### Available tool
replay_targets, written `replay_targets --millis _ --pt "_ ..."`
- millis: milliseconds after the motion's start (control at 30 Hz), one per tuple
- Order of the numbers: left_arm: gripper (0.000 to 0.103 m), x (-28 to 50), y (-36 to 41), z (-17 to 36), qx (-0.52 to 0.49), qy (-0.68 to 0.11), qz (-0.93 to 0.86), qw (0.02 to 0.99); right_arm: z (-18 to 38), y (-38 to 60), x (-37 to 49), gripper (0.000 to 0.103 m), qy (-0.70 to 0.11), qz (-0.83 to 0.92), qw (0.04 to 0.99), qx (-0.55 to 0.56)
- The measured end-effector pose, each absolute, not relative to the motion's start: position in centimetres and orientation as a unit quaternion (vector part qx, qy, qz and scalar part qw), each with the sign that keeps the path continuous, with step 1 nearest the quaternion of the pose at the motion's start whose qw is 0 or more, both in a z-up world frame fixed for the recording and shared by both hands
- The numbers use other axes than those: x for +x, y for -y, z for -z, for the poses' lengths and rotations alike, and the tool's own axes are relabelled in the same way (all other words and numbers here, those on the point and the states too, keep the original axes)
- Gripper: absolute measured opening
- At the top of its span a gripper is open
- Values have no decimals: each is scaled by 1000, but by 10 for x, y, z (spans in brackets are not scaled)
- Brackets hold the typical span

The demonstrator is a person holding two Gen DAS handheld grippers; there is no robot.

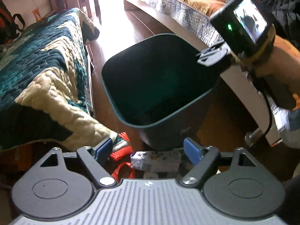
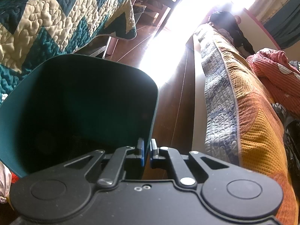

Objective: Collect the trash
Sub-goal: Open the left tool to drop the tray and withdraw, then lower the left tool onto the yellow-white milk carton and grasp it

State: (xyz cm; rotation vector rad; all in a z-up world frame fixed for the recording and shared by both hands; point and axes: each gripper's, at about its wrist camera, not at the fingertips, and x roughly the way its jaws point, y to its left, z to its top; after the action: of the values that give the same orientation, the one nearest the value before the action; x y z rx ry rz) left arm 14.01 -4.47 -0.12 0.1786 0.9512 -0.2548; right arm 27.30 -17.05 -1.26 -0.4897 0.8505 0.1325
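A dark teal trash bin stands tilted on the wooden floor between two beds, and its inside looks dark. My right gripper is shut on the bin's near rim, with the thin wall pinched between the blue pads. In the left wrist view that gripper sits at the bin's right edge. My left gripper hangs open just in front of the bin with nothing between its fingers. Below it on the floor lie a crumpled silver-and-purple wrapper and a red-orange mesh item.
A bed with a teal and cream quilt overhangs on the left. A mattress with an orange and grey cover runs along the right. A person's hand holds the right gripper. Bright light floods the floor behind the bin.
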Motion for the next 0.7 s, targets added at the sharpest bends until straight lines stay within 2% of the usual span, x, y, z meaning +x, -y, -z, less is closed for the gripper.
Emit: replay_targets --millis 333,467,700 --pt "91 128 41 40 77 -483 142 861 13 172 274 5 -411 -61 880 -230" --pt "93 128 46 78 94 -498 133 852 13 174 276 5 -414 -58 879 -231" --pt "93 138 57 161 106 -569 129 806 13 173 276 5 -416 -58 878 -231"
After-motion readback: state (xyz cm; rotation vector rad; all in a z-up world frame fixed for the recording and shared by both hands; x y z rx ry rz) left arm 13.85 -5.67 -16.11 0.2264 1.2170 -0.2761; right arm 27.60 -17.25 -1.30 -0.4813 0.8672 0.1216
